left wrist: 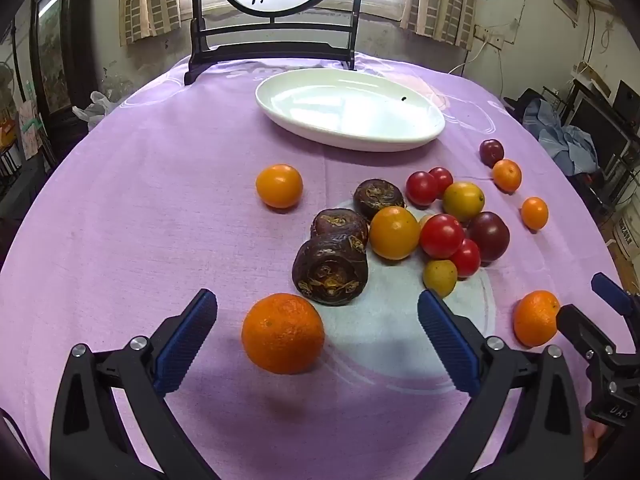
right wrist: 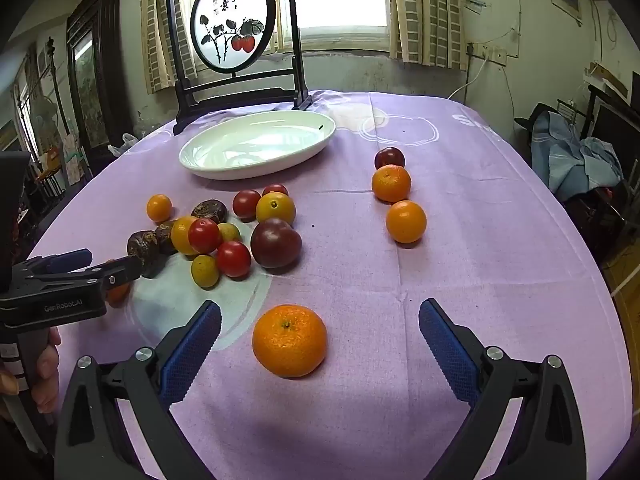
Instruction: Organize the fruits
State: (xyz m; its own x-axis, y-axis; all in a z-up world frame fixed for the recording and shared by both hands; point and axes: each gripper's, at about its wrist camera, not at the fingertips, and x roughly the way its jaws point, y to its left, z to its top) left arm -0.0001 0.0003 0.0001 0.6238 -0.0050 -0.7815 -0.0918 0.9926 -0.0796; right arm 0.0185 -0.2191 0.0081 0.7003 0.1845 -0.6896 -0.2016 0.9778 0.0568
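A white oval plate (left wrist: 424, 136) (right wrist: 192, 160) stands empty at the far side of the purple tablecloth. A pile of red tomatoes (left wrist: 442, 236) (right wrist: 204, 236), orange and yellow fruits (left wrist: 394, 233) and brown water chestnuts (left wrist: 330, 272) (right wrist: 144, 250) lies in the middle. My left gripper (left wrist: 318, 328) is open, with a mandarin (left wrist: 283, 334) between its fingers. My right gripper (right wrist: 320, 334) is open around another mandarin (right wrist: 289, 340), which also shows in the left wrist view (left wrist: 536, 324).
A framed round persimmon painting (right wrist: 234, 26) stands behind the plate. Loose fruits lie apart: an orange one (left wrist: 279, 186), two oranges (right wrist: 391, 183) (right wrist: 406, 222) and a dark plum (right wrist: 389, 158). The table edge curves off at right.
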